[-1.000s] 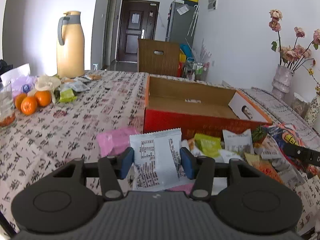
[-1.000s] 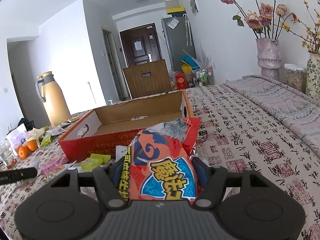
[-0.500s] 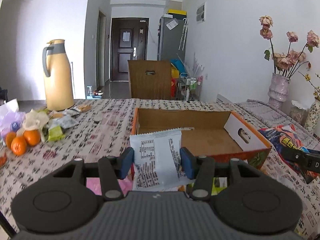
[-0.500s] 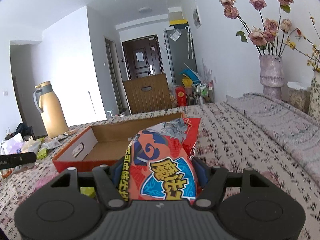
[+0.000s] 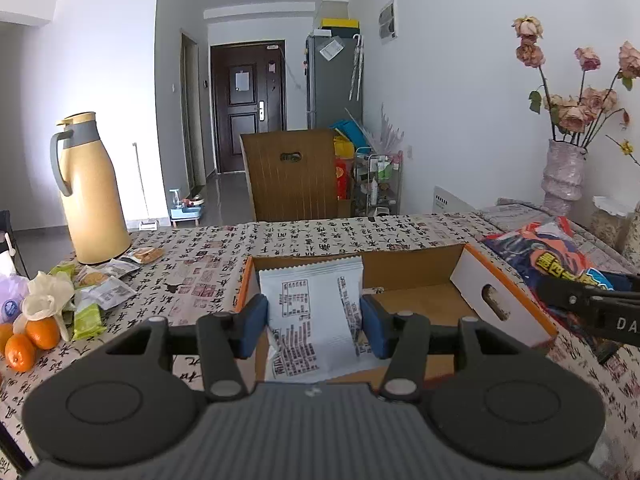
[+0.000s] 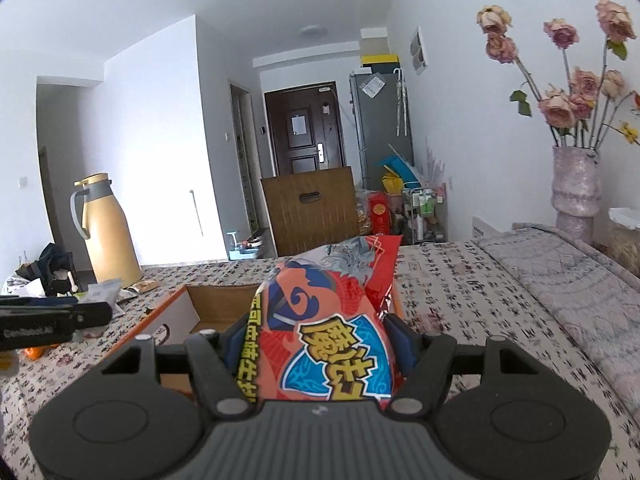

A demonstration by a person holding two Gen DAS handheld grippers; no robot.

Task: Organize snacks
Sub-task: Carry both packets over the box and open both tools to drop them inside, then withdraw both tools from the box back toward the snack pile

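Note:
My left gripper (image 5: 314, 326) is shut on a white snack packet (image 5: 316, 312) printed with black text, held above the open cardboard box (image 5: 504, 312) with its orange rim. My right gripper (image 6: 320, 340) is shut on a large red and blue snack bag (image 6: 332, 320) with yellow lettering, raised over the right end of the same box (image 6: 188, 304). In the left wrist view that bag (image 5: 556, 252) and the right gripper's black arm show at the right edge. The box floor that shows looks bare apart from a small white scrap.
A tall yellow thermos (image 5: 90, 188) stands at the table's far left, with small packets (image 5: 108, 284) and oranges (image 5: 28, 340) near it. A vase of dried roses (image 5: 564, 172) stands at the right. A wooden chair back (image 5: 292, 176) sits behind the table.
Both grippers have risen and moved forward with their packets, from the snack pile in front of the box to above the box opening. The pile has dropped out of sight.

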